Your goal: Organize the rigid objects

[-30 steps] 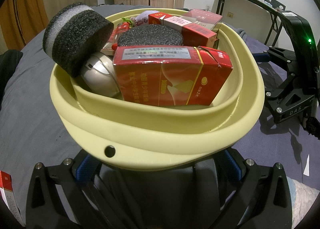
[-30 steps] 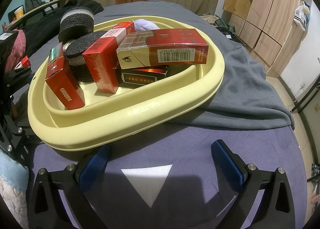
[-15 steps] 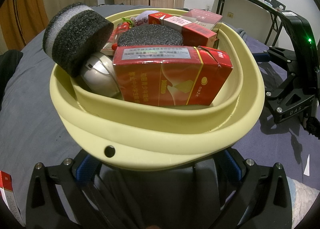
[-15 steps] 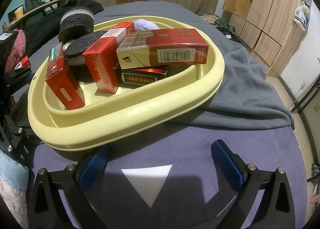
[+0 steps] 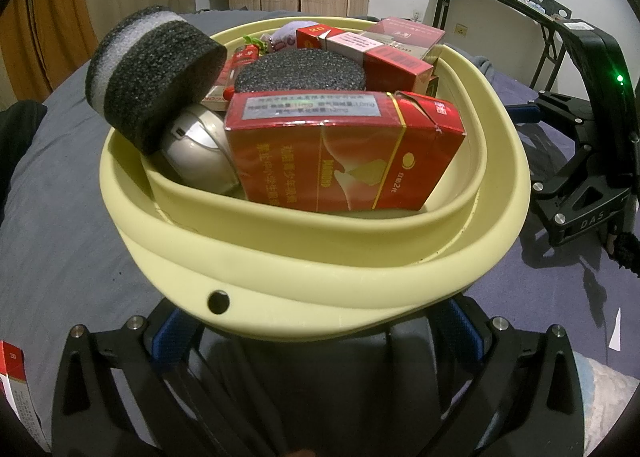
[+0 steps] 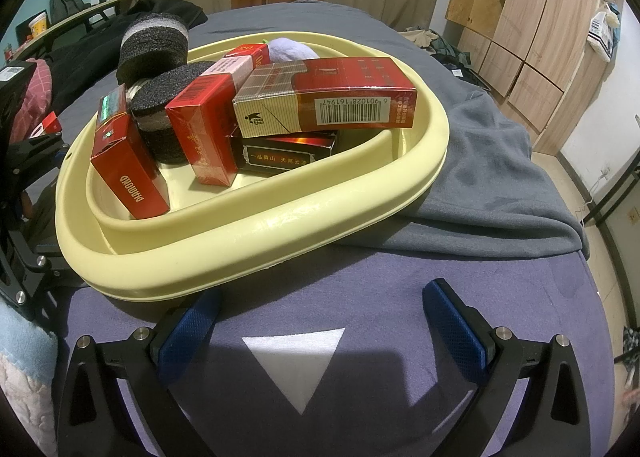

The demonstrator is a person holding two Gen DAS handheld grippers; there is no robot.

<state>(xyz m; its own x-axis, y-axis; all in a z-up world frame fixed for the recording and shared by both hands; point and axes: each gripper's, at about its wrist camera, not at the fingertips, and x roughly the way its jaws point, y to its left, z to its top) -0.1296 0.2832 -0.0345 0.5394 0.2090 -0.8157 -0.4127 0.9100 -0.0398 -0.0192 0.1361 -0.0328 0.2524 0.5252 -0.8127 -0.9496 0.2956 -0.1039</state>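
The cream basin (image 6: 256, 233), loaded with cigarette boxes (image 6: 324, 105), sits on the bed (image 6: 460, 257). Both the left tongs (image 5: 316, 331) and the right tongs (image 6: 320, 317) gape apart. The basin is probably light and flexible, so gripping its thick rim seems best.

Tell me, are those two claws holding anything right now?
No. The right gripper is open over bare cloth; the left gripper sits open, its fingers under the yellow basin's rim, not clamping it.

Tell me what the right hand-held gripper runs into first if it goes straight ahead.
Most likely the outer rim of the cream basin: it sits just ahead of the open right hand-held gripper, whose left finger tip already reaches under it. Exact height is unclear.
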